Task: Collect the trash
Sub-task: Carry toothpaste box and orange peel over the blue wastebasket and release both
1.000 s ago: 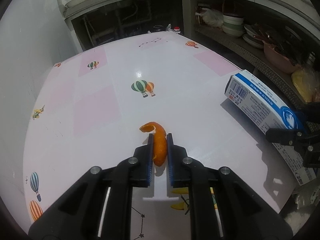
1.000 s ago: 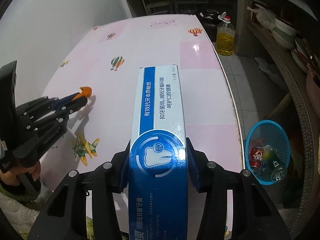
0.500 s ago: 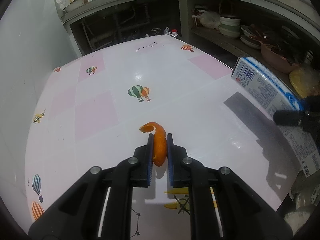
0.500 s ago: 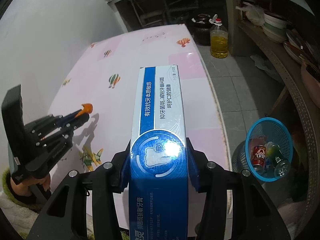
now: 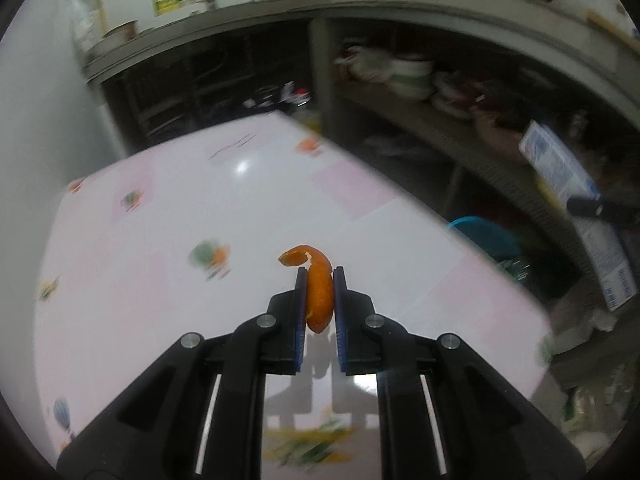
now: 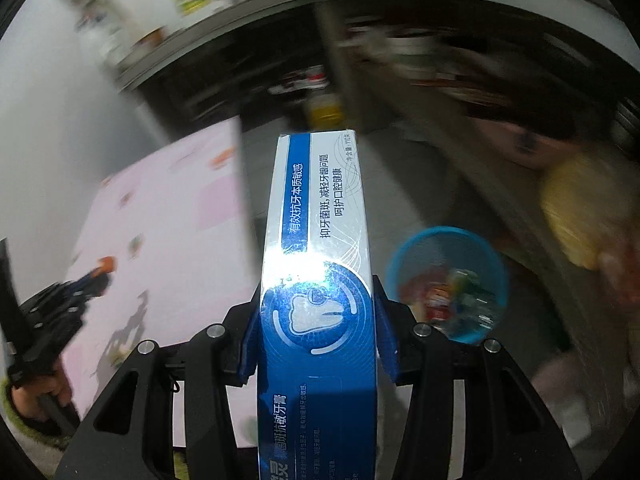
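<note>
My left gripper [image 5: 319, 312] is shut on a curled orange peel [image 5: 316, 292] and holds it above the pink table [image 5: 160, 264]. My right gripper [image 6: 318, 320] is shut on a blue and white toothpaste box [image 6: 316, 240], held out past the table's right edge, over the floor. The box also shows at the right of the left wrist view [image 5: 576, 204]. A blue trash basket [image 6: 448, 280] with cans in it stands on the floor, below and right of the box. Its rim shows in the left wrist view [image 5: 484, 236].
The table edge [image 6: 246, 200] runs just left of the box. Shelves with bowls and dishes [image 5: 408, 76] line the right wall. An oil bottle [image 6: 324, 110] stands on the floor at the back. A yellow bag [image 6: 576, 216] sits on the right shelf.
Both grippers have risen and swung right. The toothpaste box has moved off the table to above the floor, closer to the blue basket. The peel stays gripped.
</note>
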`<action>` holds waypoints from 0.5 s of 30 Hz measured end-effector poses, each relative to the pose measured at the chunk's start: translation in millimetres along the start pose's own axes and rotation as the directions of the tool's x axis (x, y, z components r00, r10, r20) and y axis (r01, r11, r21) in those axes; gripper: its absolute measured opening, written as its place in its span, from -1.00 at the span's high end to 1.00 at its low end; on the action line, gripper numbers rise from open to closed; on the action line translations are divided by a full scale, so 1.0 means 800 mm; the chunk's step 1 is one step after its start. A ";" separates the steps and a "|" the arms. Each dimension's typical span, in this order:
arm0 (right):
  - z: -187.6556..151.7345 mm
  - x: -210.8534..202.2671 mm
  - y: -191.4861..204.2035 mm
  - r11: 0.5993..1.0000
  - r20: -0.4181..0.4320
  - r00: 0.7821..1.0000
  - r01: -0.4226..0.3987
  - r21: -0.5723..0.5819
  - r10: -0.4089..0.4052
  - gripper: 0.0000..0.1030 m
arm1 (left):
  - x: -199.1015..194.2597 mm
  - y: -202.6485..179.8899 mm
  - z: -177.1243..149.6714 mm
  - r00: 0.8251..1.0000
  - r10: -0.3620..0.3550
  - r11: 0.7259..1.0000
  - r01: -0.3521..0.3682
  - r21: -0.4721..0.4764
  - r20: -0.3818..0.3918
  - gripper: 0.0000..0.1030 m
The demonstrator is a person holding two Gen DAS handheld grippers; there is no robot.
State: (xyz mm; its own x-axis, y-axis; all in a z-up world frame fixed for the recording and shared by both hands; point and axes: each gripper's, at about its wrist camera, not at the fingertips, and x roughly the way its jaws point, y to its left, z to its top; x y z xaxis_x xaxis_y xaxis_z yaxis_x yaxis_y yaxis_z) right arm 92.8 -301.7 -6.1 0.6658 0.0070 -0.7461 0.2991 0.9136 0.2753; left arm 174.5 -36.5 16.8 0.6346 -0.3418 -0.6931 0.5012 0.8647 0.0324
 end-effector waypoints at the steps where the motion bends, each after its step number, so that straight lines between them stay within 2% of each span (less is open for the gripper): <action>1: -0.002 -0.004 -0.021 0.999 0.006 1.000 0.027 0.040 -0.027 0.10 | 0.001 -0.006 0.007 1.000 -0.025 1.000 0.025 0.004 0.005 0.79; 4: -0.013 -0.008 -0.068 0.988 0.000 0.996 0.090 0.129 -0.091 0.10 | 0.010 -0.037 0.041 0.988 -0.156 0.988 0.156 0.017 0.008 0.79; 6: -0.025 -0.004 -0.100 0.975 -0.019 0.995 0.104 0.198 -0.102 0.10 | 0.022 -0.060 0.059 0.972 -0.236 0.972 0.236 0.021 -0.011 0.79; 9: -0.044 0.013 -0.135 0.954 -0.056 0.995 0.099 0.283 -0.086 0.10 | 0.056 -0.101 0.086 0.927 -0.363 0.931 0.366 0.009 -0.093 0.80; 10: -0.052 0.023 -0.147 0.944 -0.073 0.995 0.086 0.318 -0.066 0.10 | 0.074 -0.118 0.092 0.905 -0.403 0.913 0.407 -0.002 -0.137 0.80; 12: -0.063 0.041 -0.164 0.931 -0.098 0.994 0.072 0.358 -0.039 0.10 | 0.102 -0.145 0.100 0.870 -0.450 0.890 0.454 -0.027 -0.199 0.80; 14: -0.068 0.061 -0.180 0.921 -0.124 0.992 0.068 0.384 -0.022 0.10 | 0.142 -0.175 0.108 0.820 -0.497 0.863 0.500 -0.066 -0.285 0.79; 15: -0.071 0.071 -0.187 0.917 -0.137 0.991 0.067 0.393 -0.014 0.10 | 0.158 -0.186 0.105 0.805 -0.502 0.860 0.504 -0.083 -0.316 0.79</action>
State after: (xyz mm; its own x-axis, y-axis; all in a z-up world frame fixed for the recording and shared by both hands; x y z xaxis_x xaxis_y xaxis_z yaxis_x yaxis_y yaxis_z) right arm 47.1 -414.6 -124.1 0.5617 0.0494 -0.8259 0.5876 0.6789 0.4402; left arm 229.8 -239.2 -14.9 0.0735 -0.5934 -0.8016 0.7016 0.6020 -0.3813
